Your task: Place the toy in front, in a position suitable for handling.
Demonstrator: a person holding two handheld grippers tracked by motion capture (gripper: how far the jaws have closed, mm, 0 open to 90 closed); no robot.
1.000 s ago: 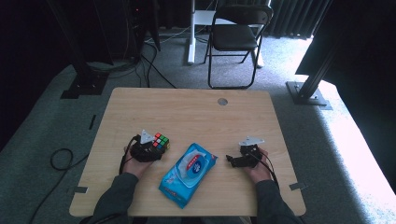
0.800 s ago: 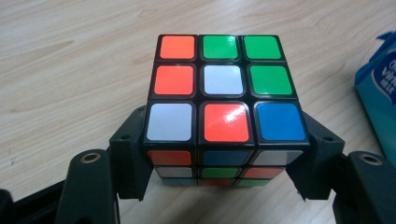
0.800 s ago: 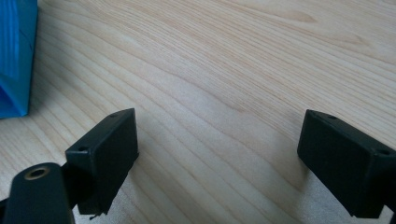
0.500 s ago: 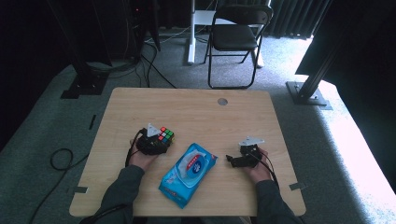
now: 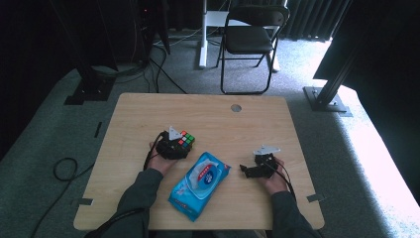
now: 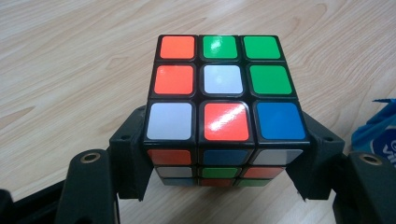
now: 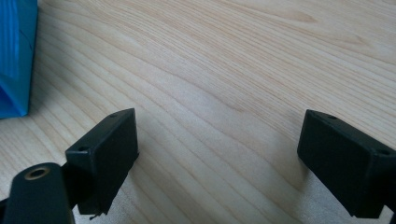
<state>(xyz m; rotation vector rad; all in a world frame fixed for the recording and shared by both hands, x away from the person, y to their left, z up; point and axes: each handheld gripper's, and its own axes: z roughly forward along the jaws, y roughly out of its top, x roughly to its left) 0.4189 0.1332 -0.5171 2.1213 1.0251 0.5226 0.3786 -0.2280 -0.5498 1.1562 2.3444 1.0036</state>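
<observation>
Here, the left gripper [image 5: 179, 147] is pinching a scrambled puzzle cube [image 6: 223, 109] between its two black jaws, holding it over the left part of the wooden table [image 5: 277, 124]. A blue wipes packet [image 5: 200, 184] is lying just beside it. The right gripper [image 7: 219, 158] is resting with jaws spread wide, nothing between them.

The tabletop [image 6: 70, 60] is pale wood-grain laminate, smooth and faintly sheened. The cube [image 6: 224, 93] has glossy coloured plastic stickers on a black plastic body. The left claw [image 6: 224, 186] is matt black plastic. The wipes pack [image 5: 199, 184] is shiny blue plastic film.
</observation>
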